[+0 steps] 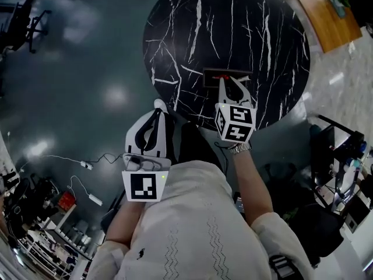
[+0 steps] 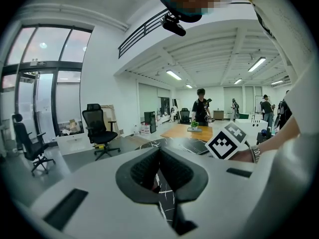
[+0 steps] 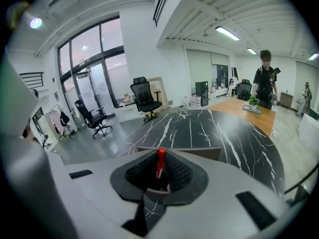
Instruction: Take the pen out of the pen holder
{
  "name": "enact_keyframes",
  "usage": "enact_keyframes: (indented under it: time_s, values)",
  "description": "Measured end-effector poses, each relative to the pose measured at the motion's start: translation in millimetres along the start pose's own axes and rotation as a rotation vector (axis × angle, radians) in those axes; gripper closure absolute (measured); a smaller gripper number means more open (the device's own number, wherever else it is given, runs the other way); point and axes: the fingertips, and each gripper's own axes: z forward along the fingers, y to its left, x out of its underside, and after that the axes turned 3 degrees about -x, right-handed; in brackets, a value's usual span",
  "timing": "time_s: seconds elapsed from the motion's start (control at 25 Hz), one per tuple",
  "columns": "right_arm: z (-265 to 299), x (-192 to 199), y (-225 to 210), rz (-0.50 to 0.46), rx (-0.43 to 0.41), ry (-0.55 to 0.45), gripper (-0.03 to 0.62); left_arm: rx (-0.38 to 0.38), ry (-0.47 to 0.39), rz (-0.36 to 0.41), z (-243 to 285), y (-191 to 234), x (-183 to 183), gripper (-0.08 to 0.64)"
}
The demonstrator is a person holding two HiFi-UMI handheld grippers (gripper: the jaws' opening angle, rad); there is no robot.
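Note:
A dark box-shaped pen holder [image 1: 211, 74] stands near the front edge of the round black marble table [image 1: 233, 22]. A red pen [image 1: 220, 76] stands upright in it. My right gripper [image 1: 224, 81] reaches over the table edge to the holder. In the right gripper view the red pen [image 3: 160, 159] stands between the ribbed pads, which close on it, with the holder's rim [image 3: 199, 151] just behind. My left gripper [image 1: 157, 105] hangs off the table near the person's body. It is shut with nothing in it, its pads [image 2: 149, 171] meeting.
A wooden table [image 1: 326, 16] lies beyond the marble one at the back right. Cables and a power strip [image 1: 87, 165] lie on the grey floor at the left. Black office chairs [image 3: 144, 98] and a standing person [image 3: 263, 83] are farther off.

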Motion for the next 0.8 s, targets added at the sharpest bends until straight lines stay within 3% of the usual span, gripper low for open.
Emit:
enact_keyframes:
  time_s: [0.24, 0.44, 0.64, 0.8]
  values:
    - [-47, -26, 18, -0.033, 0.043, -0.088, 0.532, 0.031, -0.028, -0.015, -14, 7, 2, 0.548]
    - [-107, -56, 34, -0.100, 0.094, -0.192, 0.532, 0.111, -0.071, -0.001, -23, -5, 0, 0.548]
    - [-154, -61, 61, -0.184, 0.105, -0.223, 0.532, 0.180, -0.090, -0.010, -38, -28, 0, 0.548]
    - [-174, -53, 70, -0.174, 0.113, -0.229, 0.532, 0.234, -0.080, 0.024, -43, -43, 3, 0.548]
